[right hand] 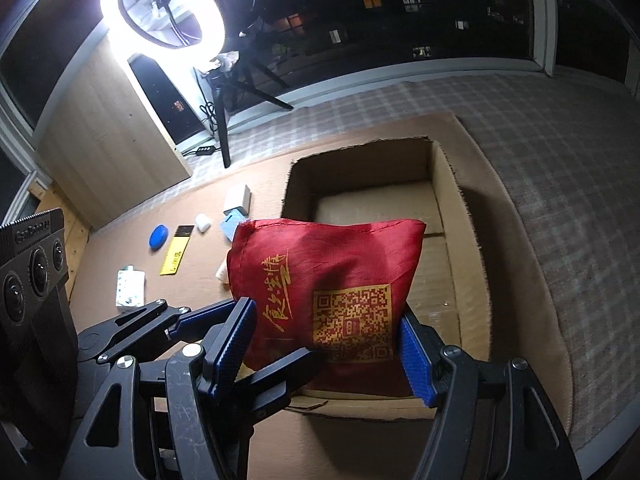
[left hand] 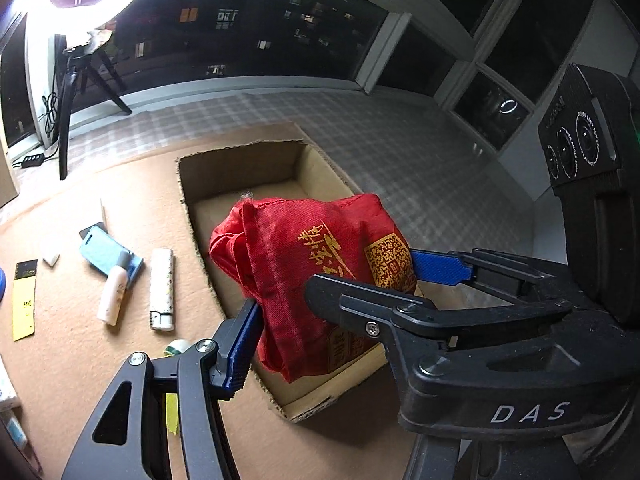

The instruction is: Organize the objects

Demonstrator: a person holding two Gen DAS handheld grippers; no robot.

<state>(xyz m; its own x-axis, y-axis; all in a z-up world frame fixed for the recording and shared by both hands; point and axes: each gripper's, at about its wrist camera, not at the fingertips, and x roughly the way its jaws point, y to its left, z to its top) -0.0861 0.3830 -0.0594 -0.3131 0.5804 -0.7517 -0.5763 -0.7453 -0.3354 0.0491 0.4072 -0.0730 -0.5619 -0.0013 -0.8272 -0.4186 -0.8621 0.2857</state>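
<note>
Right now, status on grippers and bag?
Left gripper and right gripper: jaws shut on red bag. Bag held over open cardboard box. Nothing blocking the box.

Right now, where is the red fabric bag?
The red fabric bag is centre frame in both wrist views, held over the open cardboard box by the left gripper and right gripper.

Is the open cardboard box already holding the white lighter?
No, the white lighter lies on the tan mat beside the open cardboard box.
</note>
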